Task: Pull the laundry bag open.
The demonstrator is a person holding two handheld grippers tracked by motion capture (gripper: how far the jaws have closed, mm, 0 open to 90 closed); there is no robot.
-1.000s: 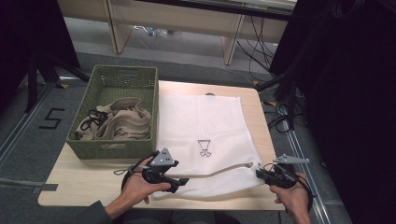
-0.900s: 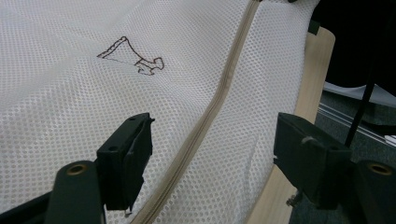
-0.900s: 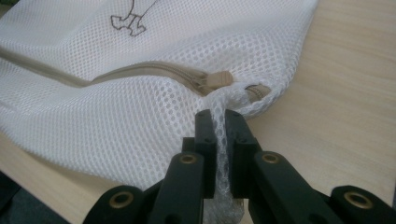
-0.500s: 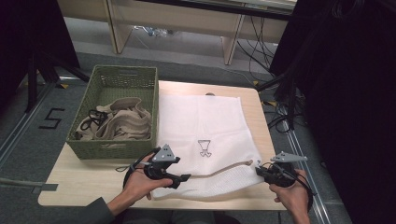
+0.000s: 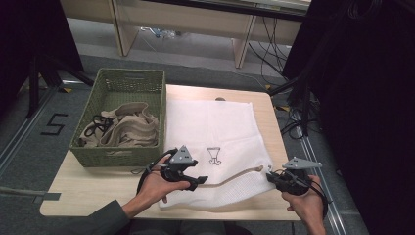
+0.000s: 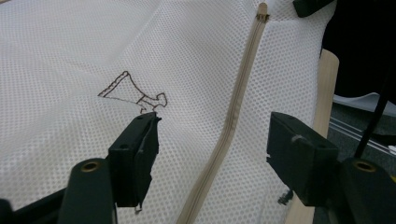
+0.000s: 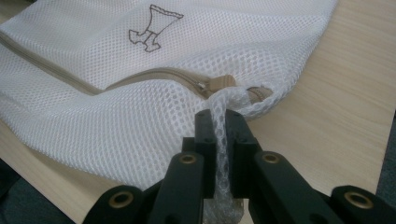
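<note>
1. A white mesh laundry bag (image 5: 213,142) lies flat on the wooden counter (image 5: 98,188), just right of a green woven basket (image 5: 120,85) that holds beige cloth (image 5: 127,129).
2. A beige zipper (image 5: 230,177) runs along the bag's near edge, from near the left gripper to the bag's near right corner, and a small dark embroidered mark (image 5: 214,155) sits on the mesh just beyond it.
3. The right gripper (image 5: 272,177), at the counter's near right, is clamped on a bunched fold of mesh at the bag's corner (image 7: 219,140), right beside the zipper's end (image 7: 219,83).
4. The left gripper (image 5: 198,182) is over the bag's near left part. Its jaws stand apart and have just been closing a little; the zipper line (image 6: 229,126) runs between them, with neither pad pressing on it.
</note>
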